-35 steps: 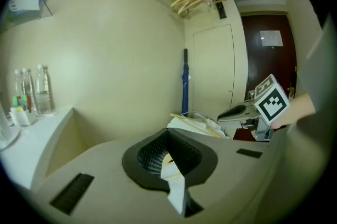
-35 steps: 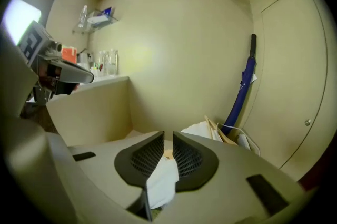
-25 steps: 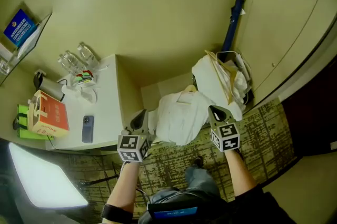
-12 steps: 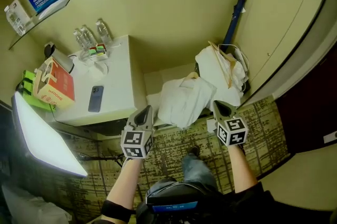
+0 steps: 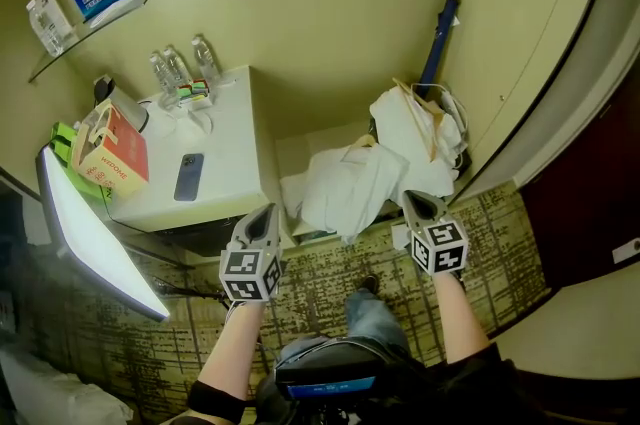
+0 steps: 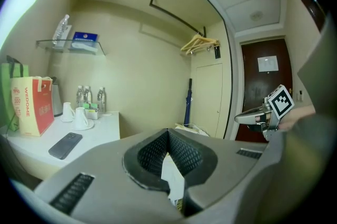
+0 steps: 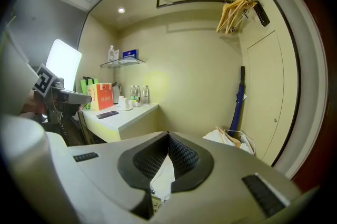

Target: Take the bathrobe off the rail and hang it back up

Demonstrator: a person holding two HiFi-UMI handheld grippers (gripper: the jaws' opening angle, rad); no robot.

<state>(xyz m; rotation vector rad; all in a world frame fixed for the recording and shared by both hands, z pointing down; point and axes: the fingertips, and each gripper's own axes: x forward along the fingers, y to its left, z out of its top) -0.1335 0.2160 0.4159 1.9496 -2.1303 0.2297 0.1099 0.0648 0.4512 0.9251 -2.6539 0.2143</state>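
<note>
The white bathrobe (image 5: pixel 345 188) lies crumpled on a low shelf beside the white table (image 5: pixel 225 203), with a wooden hanger at its collar. My left gripper (image 5: pixel 268 211) is shut and empty, a little short of the robe's left edge. On the other side my right gripper (image 5: pixel 408 198) is also shut and empty, close to the robe's right edge. High on the wall runs the dark rail (image 7: pixel 195 1), with bare wooden hangers (image 7: pixel 237 12) at its right end. The rail (image 6: pixel 176 18) also shows in the left gripper view. A strip of the robe (image 6: pixel 172 178) shows past the shut jaws.
A second white heap (image 5: pixel 415 138) with a wooden hanger sits right of the robe, below a blue umbrella (image 5: pixel 440 28) in the corner. The table carries a phone (image 5: pixel 189 176), bottles (image 5: pixel 180 68), cups and a red bag (image 5: pixel 110 158). A bright light panel (image 5: pixel 95 233) stands at left.
Both grippers have drawn back from the robe toward the person, still shut. The robe stays on the low shelf. The head view has swung so that more of the table shows.
</note>
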